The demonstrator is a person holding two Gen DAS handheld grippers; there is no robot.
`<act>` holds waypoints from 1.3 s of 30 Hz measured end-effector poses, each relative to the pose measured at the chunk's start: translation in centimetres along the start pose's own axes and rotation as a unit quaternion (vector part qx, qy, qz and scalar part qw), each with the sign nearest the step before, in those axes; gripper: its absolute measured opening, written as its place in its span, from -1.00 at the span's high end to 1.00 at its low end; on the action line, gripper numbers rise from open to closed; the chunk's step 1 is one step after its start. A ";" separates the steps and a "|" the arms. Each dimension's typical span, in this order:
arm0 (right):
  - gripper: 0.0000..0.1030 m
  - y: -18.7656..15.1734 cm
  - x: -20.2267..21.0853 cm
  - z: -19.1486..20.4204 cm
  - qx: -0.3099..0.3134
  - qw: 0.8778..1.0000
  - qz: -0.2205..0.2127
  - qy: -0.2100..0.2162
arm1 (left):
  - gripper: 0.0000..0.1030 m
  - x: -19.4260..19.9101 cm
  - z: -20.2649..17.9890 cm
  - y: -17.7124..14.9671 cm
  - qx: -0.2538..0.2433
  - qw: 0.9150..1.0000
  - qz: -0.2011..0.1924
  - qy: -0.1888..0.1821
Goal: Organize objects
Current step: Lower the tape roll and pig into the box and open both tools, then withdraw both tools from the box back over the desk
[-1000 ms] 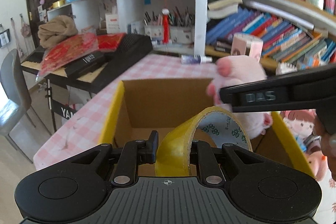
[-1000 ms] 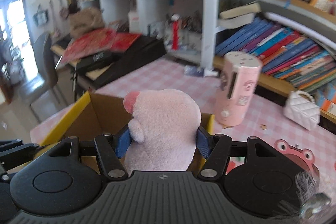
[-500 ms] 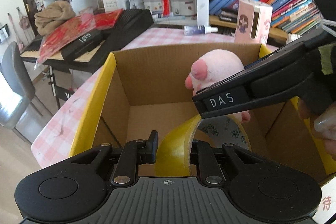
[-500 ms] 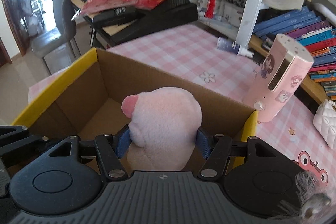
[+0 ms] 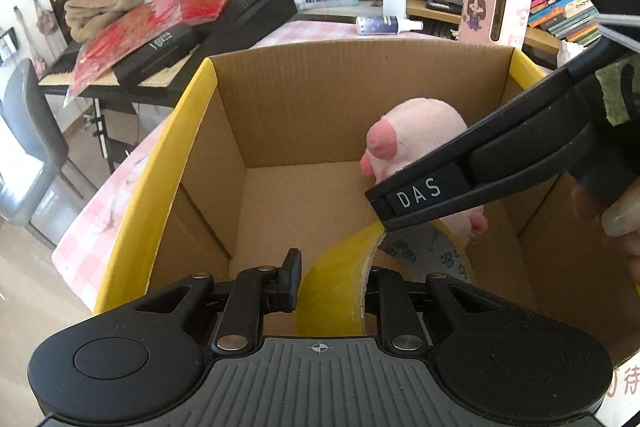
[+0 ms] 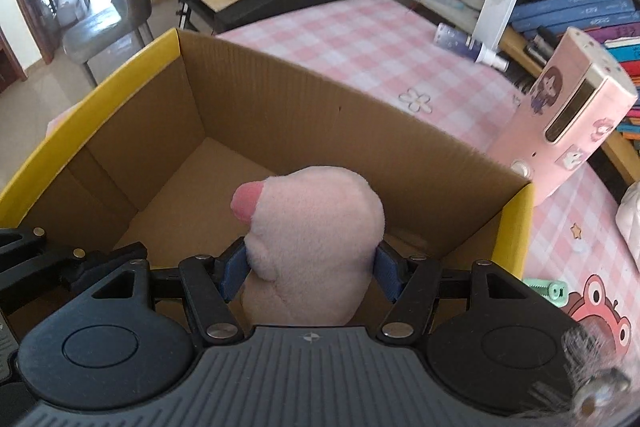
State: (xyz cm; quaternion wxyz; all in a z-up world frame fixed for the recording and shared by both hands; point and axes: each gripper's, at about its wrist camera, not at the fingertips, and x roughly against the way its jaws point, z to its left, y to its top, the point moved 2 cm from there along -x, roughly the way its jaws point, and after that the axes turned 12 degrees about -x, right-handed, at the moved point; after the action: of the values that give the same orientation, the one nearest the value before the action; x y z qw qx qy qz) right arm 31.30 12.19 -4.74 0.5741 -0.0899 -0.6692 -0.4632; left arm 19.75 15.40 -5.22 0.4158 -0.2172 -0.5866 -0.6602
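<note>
Hanging upright inside the open, yellow-edged cardboard box (image 6: 280, 99): a pink plush pig (image 6: 316, 239), snout pointing left, and beside it a roll of yellow tape (image 5: 340, 279), standing on edge, both being held above the floor.

A: Where is the open yellow-edged cardboard box (image 6: 280, 99)?
B: On the pink checked tablecloth (image 6: 372, 39). The pink plush pig (image 6: 316, 239) and yellow roll of packing tape (image 5: 340, 283) hang inside it, pig right of tape.
A: Behind it?
B: A pink rectangular canister (image 6: 568, 115), at the right corner.
</note>
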 end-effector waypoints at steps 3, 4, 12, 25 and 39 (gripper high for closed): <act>-0.23 0.1 -0.2 0.0 -0.003 1.000 0.006 0.001 | 0.58 0.0 0.0 0.0 0.002 1.000 0.000 0.004; -0.23 0.1 -0.3 0.0 -0.004 1.000 0.007 0.002 | 0.56 0.0 0.1 0.0 0.003 1.000 0.000 0.006; -0.44 0.3 0.5 -0.1 -0.004 1.000 -0.009 0.026 | 0.21 0.6 -0.1 0.0 0.009 1.000 -0.009 0.011; -0.55 -0.6 5.6 -1.4 -0.049 0.995 -0.084 0.012 | -0.64 2.7 -0.5 -0.1 0.023 0.999 -0.028 0.026; -0.60 -4.6 11.9 -4.8 -0.156 0.977 -0.147 -0.018 | -0.86 5.5 0.2 0.4 0.044 0.995 -0.085 0.000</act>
State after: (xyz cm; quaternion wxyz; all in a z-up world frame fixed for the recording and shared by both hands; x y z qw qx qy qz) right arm 27.77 1.27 2.58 0.4663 -0.0873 -0.6053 -0.6392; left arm 16.93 14.00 -0.68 0.3670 -0.1484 -0.6315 -0.6667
